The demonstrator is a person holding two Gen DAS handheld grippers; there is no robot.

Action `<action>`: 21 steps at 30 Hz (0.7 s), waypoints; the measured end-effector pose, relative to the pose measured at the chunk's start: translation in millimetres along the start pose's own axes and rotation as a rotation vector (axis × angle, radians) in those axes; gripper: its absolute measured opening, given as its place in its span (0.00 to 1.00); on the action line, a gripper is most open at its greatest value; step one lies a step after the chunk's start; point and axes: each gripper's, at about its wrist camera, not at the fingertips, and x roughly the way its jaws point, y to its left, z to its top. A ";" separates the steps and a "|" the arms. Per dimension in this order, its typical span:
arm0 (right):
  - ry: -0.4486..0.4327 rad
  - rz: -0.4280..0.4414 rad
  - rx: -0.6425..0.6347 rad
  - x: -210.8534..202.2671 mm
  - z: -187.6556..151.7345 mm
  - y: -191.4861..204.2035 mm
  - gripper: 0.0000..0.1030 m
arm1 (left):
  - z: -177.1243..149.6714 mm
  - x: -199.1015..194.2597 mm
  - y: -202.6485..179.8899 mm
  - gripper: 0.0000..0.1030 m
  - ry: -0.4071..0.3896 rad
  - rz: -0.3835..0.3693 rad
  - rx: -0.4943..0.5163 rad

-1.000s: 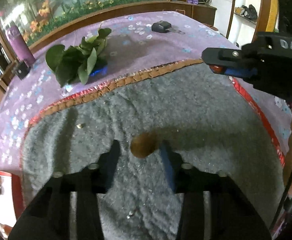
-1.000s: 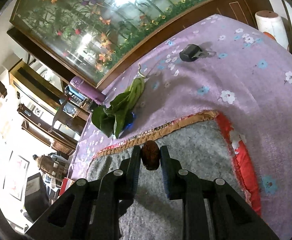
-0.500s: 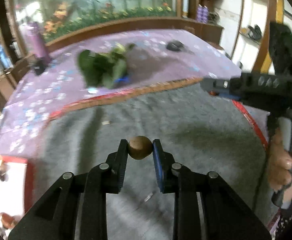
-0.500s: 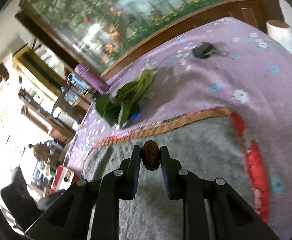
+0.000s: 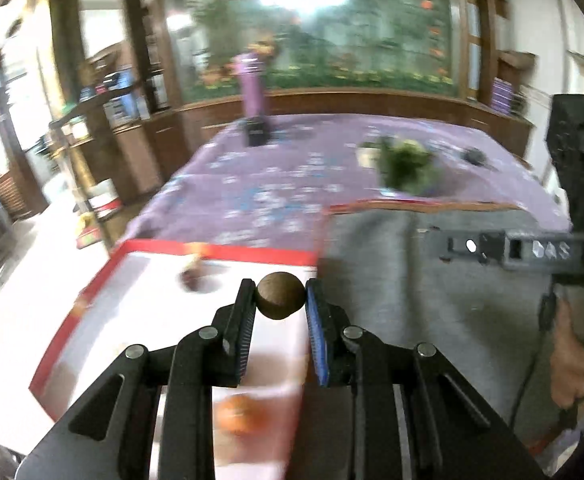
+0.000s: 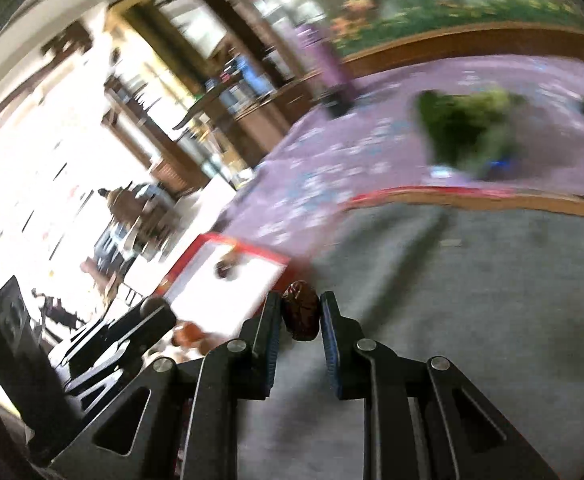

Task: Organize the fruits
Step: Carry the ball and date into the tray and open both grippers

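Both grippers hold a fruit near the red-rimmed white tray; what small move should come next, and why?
Probably lower the left gripper a little and release its round brown fruit onto the red-rimmed white tray: the fruit already hangs over the tray's white surface. The right gripper, shut on a dark reddish wrinkled fruit, is still over the grey mat.

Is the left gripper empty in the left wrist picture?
No, the left gripper is shut on a round brown fruit, which sits pressed between its two pads above the white tray with a red rim.
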 end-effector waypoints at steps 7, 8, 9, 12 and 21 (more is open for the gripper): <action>0.075 0.052 -0.081 53.6 -19.2 75.7 0.19 | -19.7 3.9 67.2 0.22 -0.003 0.125 -0.087; 0.081 0.055 -0.086 58.4 -21.9 81.2 0.19 | -21.9 3.9 72.1 0.22 -0.004 0.131 -0.092; 0.087 0.057 -0.090 63.8 -24.7 86.1 0.19 | -24.7 4.2 78.1 0.22 -0.004 0.137 -0.098; 0.101 0.049 -0.106 75.2 -32.7 97.8 0.19 | -30.9 7.7 90.8 0.22 0.001 0.141 -0.120; 0.135 0.025 -0.117 99.5 -40.9 110.9 0.19 | -44.7 22.0 110.9 0.22 0.032 0.151 -0.154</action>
